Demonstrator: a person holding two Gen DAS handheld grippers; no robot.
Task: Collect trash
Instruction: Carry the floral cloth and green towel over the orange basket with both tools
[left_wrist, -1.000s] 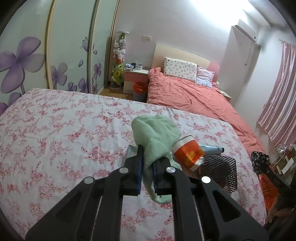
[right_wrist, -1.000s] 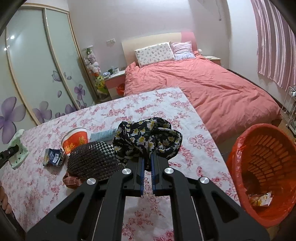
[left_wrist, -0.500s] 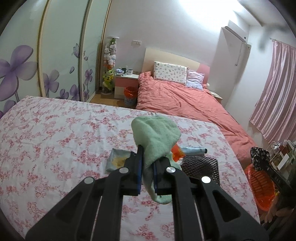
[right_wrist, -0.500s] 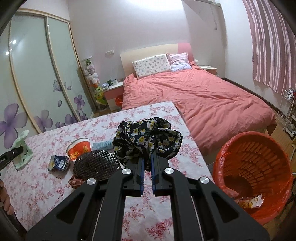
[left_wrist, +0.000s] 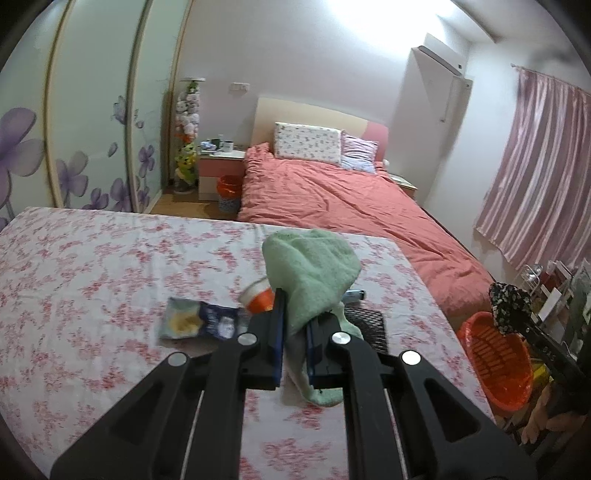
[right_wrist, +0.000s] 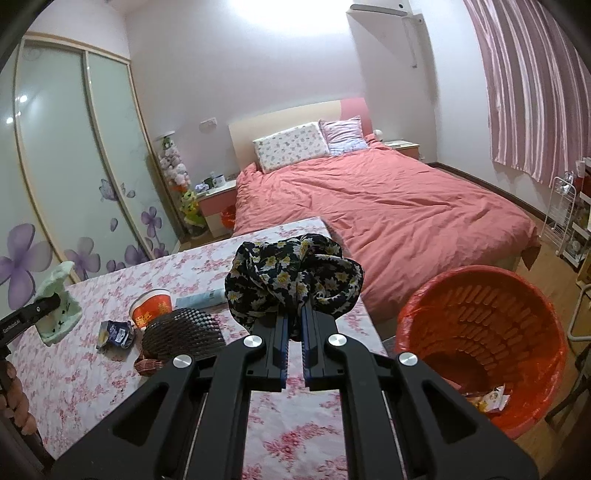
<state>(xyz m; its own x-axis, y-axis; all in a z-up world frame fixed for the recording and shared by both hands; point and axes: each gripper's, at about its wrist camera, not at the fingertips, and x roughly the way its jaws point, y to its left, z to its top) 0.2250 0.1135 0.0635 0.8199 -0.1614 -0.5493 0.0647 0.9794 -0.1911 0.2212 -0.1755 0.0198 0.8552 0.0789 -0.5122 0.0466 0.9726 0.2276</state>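
Note:
My left gripper (left_wrist: 295, 317) is shut on a mint-green towel (left_wrist: 314, 269) held above the floral-covered table (left_wrist: 92, 266). My right gripper (right_wrist: 293, 317) is shut on a black floral cloth (right_wrist: 291, 273), lifted over the table's right edge beside the orange trash basket (right_wrist: 480, 332). On the table lie an orange paper cup (right_wrist: 151, 308), a blue snack wrapper (left_wrist: 199, 323), a black mesh piece (right_wrist: 184, 332) and a pale tube (right_wrist: 201, 297). In the right wrist view the left gripper (right_wrist: 51, 301) with the green towel (right_wrist: 59, 310) shows at far left.
The orange basket (left_wrist: 495, 365) stands on the floor right of the table and holds a few wrappers (right_wrist: 487, 398). A bed with a pink duvet (right_wrist: 388, 210) lies beyond. A wire rack (right_wrist: 565, 218) stands at far right. A hand (right_wrist: 14, 402) shows at lower left.
Both grippers have drawn back and risen with their cloths, so more of the table and room shows. The blue wrapper came into the left view and the basket is now fuller in both.

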